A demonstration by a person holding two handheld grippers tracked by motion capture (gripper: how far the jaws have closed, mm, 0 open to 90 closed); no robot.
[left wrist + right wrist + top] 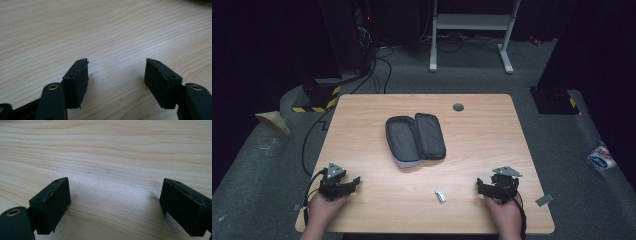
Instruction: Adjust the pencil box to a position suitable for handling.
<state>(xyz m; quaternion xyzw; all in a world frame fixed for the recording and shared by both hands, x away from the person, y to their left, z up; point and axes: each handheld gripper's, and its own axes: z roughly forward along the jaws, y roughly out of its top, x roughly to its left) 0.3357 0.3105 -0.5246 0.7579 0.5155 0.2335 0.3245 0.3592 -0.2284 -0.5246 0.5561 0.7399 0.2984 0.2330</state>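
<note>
Left tongs at the tabletop's near-left corner and right tongs near-right both spread, pinching nothing; open pouch mid-tabletop, small silver stick near the front edge.

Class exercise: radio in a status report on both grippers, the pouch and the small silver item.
Left gripper open, empty. Right gripper open, empty. Pouch lies unzipped mid-table; small silver item on the table between the grippers, nearer the right. Nothing in the way.
</note>
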